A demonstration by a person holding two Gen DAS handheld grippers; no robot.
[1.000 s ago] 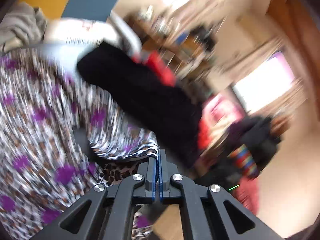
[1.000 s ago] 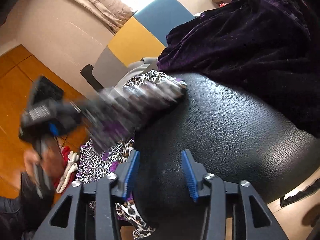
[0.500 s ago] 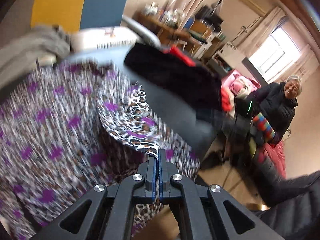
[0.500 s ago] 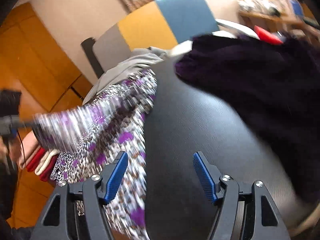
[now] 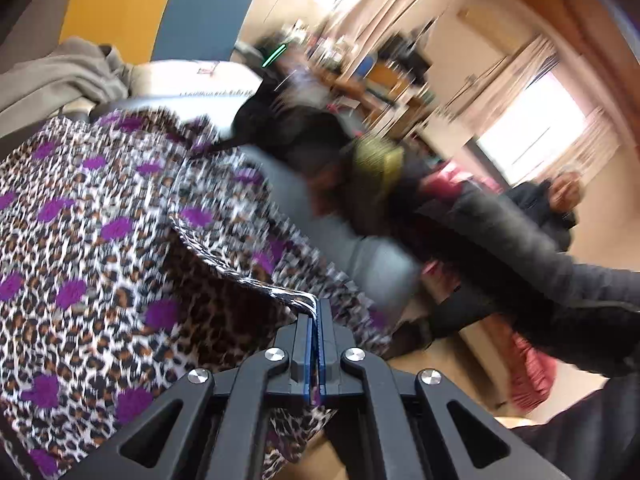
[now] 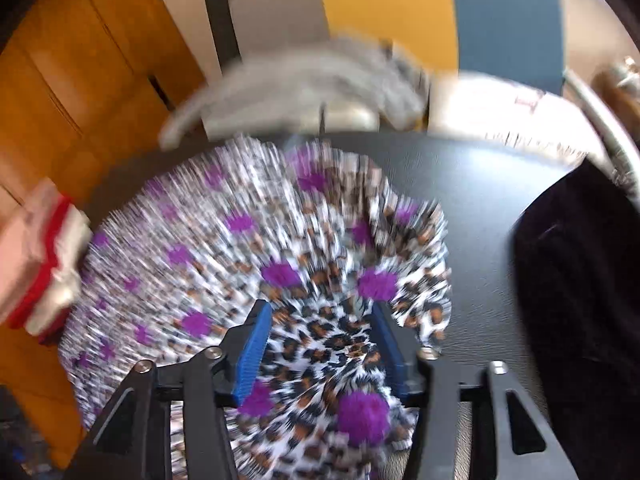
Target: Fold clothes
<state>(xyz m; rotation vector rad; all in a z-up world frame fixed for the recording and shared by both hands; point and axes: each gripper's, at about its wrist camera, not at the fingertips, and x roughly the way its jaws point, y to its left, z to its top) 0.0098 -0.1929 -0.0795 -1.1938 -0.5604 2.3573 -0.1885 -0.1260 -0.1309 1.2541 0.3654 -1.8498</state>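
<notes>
Black leather seat (image 6: 480, 208) carries leopard-print garment (image 6: 280, 248) beside dark velvet garment (image 6: 580, 280)
</notes>
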